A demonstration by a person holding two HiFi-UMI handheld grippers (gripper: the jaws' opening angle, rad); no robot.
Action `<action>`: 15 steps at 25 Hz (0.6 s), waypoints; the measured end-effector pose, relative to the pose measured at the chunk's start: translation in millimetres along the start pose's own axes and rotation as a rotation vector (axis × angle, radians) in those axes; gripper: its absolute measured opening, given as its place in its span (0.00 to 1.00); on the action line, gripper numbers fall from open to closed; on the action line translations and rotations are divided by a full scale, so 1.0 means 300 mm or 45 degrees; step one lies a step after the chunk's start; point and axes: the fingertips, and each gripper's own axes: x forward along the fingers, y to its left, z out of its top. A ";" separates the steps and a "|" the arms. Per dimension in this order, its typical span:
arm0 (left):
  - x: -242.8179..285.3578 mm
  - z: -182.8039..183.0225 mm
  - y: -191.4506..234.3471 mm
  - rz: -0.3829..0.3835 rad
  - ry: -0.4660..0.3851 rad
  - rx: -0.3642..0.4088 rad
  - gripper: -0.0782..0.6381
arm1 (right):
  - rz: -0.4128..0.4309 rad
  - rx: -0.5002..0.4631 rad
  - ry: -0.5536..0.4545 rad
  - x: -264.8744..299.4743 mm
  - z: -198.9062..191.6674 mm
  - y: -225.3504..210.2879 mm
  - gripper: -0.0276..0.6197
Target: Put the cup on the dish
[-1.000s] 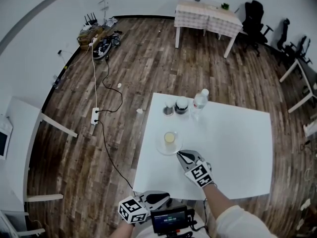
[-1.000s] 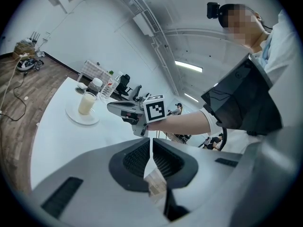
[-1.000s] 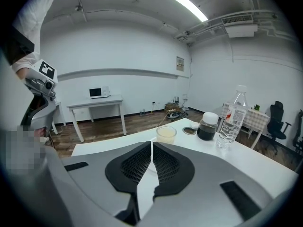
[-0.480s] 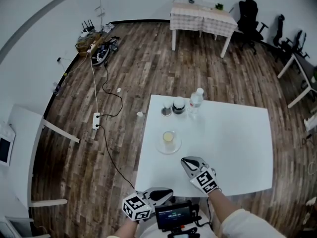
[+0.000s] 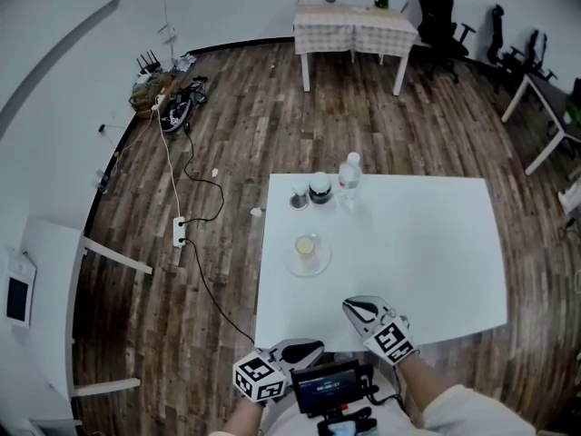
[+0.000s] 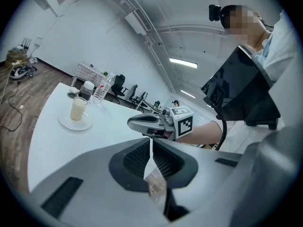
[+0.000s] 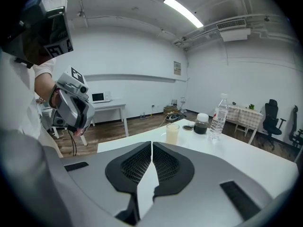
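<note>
Cup (image 5: 307, 245) on dish (image 5: 319, 266), well beyond right gripper (image 5: 352, 305)

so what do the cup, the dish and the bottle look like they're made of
Cup: clear and smooth, glass or clear plastic; the pale creamy drink shows through its wall.
Dish: glossy and translucent, probably glass; the white table shows faintly through it.
Bottle: thin clear plastic by the look, see-through, with a white cap.

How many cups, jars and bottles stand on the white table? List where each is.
3. The cup stands on the dish near the table's left edge; the jar and the bottle stand side by side at the far edge. None looks hidden.
</note>
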 end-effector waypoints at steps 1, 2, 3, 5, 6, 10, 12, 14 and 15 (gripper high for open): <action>0.000 -0.002 -0.002 0.000 0.004 0.002 0.13 | 0.000 0.009 -0.004 -0.014 -0.002 0.009 0.10; 0.001 -0.004 -0.004 0.000 0.009 0.005 0.13 | 0.001 0.017 -0.009 -0.028 -0.002 0.019 0.10; 0.002 -0.005 -0.006 -0.001 0.013 0.008 0.13 | 0.002 0.021 -0.014 -0.040 -0.002 0.027 0.10; 0.005 -0.005 -0.011 -0.003 0.019 0.010 0.13 | 0.004 0.030 -0.020 -0.064 -0.004 0.047 0.10; 0.005 -0.006 -0.012 -0.006 0.018 0.012 0.13 | 0.006 0.036 -0.023 -0.075 -0.004 0.058 0.10; 0.000 -0.005 -0.016 -0.009 0.017 0.024 0.13 | 0.018 0.064 -0.046 -0.115 0.006 0.104 0.10; -0.002 -0.005 -0.019 -0.011 0.015 0.026 0.13 | 0.027 0.072 -0.044 -0.135 0.011 0.127 0.10; -0.005 -0.005 -0.024 -0.012 0.013 0.024 0.13 | 0.035 0.070 -0.033 -0.152 0.013 0.146 0.10; -0.007 -0.007 -0.026 -0.012 0.013 0.021 0.13 | 0.038 0.074 -0.031 -0.159 0.013 0.155 0.10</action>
